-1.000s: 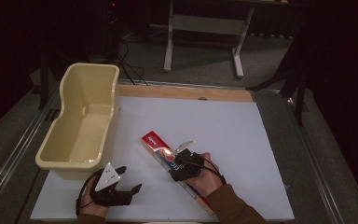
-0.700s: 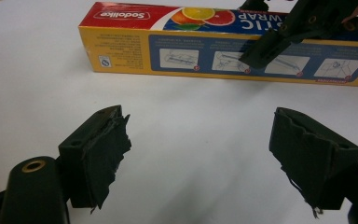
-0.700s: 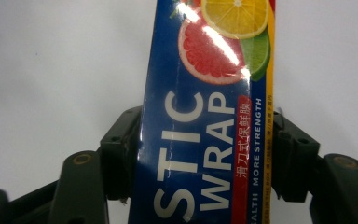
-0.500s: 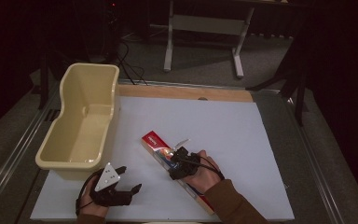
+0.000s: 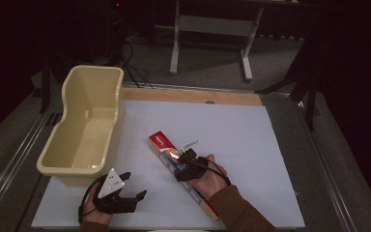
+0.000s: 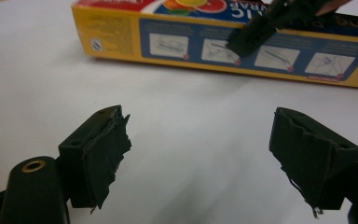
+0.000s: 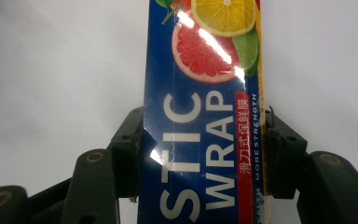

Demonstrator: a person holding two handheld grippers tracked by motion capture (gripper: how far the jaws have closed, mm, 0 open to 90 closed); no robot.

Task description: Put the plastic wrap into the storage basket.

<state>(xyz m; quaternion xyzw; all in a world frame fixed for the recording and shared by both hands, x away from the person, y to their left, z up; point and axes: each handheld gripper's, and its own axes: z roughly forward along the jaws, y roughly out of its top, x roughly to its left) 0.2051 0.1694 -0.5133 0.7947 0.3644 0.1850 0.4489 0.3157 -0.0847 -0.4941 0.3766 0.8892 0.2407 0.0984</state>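
A long plastic wrap box (image 5: 161, 144), blue on top with citrus pictures and yellow on its side, lies diagonally on the white board. My right gripper (image 5: 177, 163) reaches down over its middle. In the right gripper view the jaws have just been closing and now press on both long sides of the box (image 7: 200, 84), so the right gripper (image 7: 200, 154) is shut on it. My left gripper (image 5: 134, 184) rests on the board to the left, open with nothing between its fingers (image 6: 98, 149). Its view shows the box's yellow side (image 6: 168, 42) ahead.
A cream plastic tub (image 5: 77, 165) stands along the left edge of the white board (image 5: 251, 130). A wooden strip (image 5: 193, 95) borders the board's far edge. Beyond the table is a dark floor with a stand's legs (image 5: 176, 43) and cables.
The right gripper's jaws have closed onto the sides of the box, and the right hand has shifted slightly up the box. The left gripper has stayed put.
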